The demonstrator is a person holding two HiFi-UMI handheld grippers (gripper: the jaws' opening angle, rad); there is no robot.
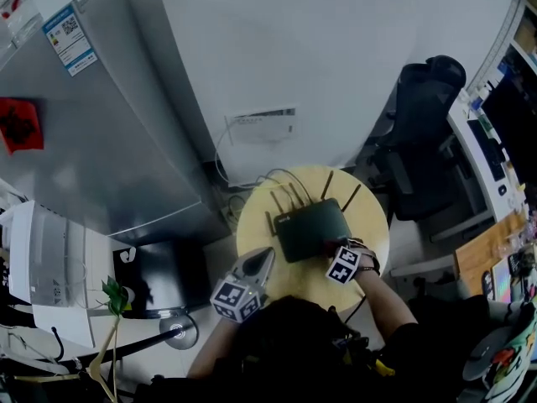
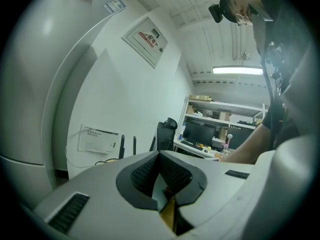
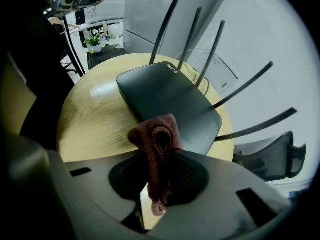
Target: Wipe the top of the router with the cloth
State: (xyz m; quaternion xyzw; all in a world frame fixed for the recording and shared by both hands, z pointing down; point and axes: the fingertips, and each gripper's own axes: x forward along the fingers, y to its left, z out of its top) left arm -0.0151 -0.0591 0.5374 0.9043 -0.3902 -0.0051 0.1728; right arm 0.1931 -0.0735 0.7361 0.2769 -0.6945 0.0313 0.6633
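Two grippers are working over one round wooden table (image 1: 369,225). The right gripper (image 3: 157,170) is clamping its jaws on a single reddish-brown cloth (image 3: 155,136), which is bunching up above the jaw tips and hanging down between them. The bunched end is sitting at the near edge of the one black router (image 3: 165,96), which is lying flat in the middle of the table; whether the cloth is pressing on the top cannot be told. The left gripper (image 2: 161,155) is holding its jaws together with nothing between them, and it is pointing up and away at the white wall. Five thin antennas (image 3: 189,31) are standing out from the router in the right gripper view, three along the far edge and two at the right side. From the head view the left gripper (image 1: 262,260) is hanging off the router's near left corner, apart from it, while the right gripper (image 1: 330,248) is reaching the near right corner. The cloth is hardly showing there. Only the left gripper view is taking in a white wall box (image 2: 97,140) and a desk with a monitor (image 2: 200,133).
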